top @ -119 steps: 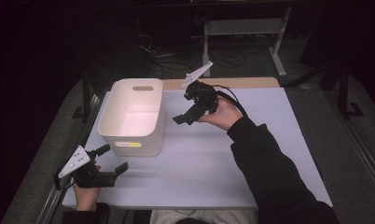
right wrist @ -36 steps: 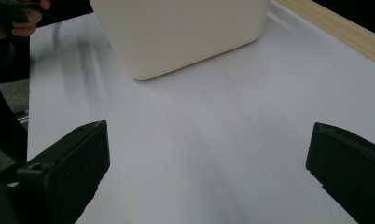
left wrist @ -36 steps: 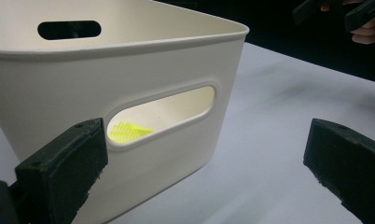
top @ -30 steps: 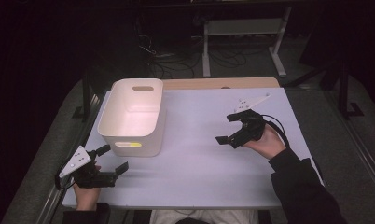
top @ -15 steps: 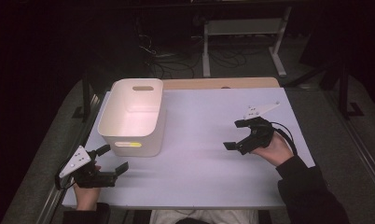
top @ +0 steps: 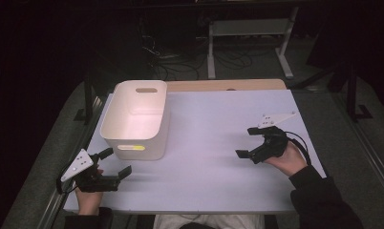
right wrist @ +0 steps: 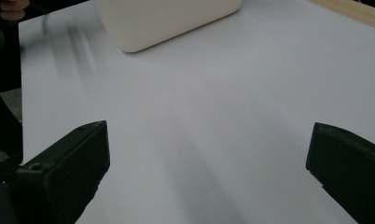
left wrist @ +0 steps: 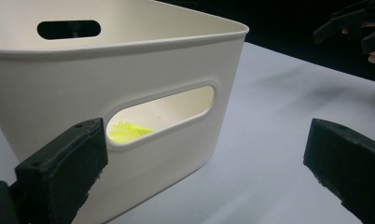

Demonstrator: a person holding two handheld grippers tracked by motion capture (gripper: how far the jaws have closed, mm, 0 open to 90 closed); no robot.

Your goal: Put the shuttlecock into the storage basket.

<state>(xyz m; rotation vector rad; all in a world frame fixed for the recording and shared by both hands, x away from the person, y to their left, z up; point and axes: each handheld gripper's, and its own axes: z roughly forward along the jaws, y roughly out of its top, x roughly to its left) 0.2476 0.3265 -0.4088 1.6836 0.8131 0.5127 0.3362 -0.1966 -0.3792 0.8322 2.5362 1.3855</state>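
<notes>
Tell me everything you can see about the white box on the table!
The white bin looks like smooth plastic, with rounded corners and an open top. It stands upright on the left part of the table. Each short end has a slot handle. Through the near slot a small yellow thing shows inside; what it is cannot be told. The bin widens a little toward its rim. The left gripper points at it with jaws wide open, not touching it.

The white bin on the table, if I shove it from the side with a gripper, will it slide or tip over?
The white bin probably slides rather than tips: it sits broad and low on the smooth table. It looks like thin moulded plastic and holds little beyond something small and yellow, so it is likely light. Its walls seem stiff, and the handle slot offers a grip.
</notes>
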